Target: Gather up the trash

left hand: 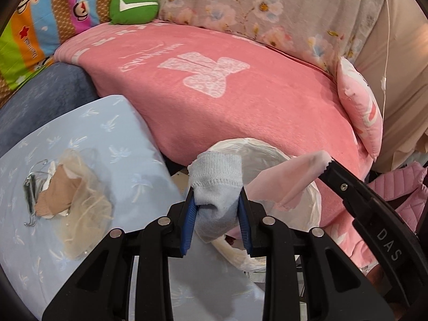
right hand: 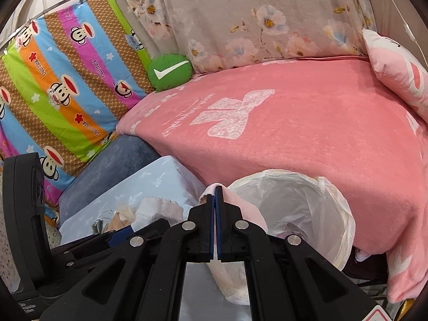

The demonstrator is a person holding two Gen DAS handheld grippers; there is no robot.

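The left gripper (left hand: 216,200) had its blue pads clamped on a pale sock (left hand: 217,184), held above the near rim of the bag-lined trash bin (left hand: 278,155). The right gripper (right hand: 215,195) had its jaws pressed together on a pink cloth (left hand: 289,176) (a thin, frayed strip), which hung over the bin's opening. The bin stood against the pink blanket (right hand: 307,139). A tan sock (left hand: 57,192) and a mesh scrap (left hand: 88,214) lay on the light blue cushion (left hand: 88,133) beside it.
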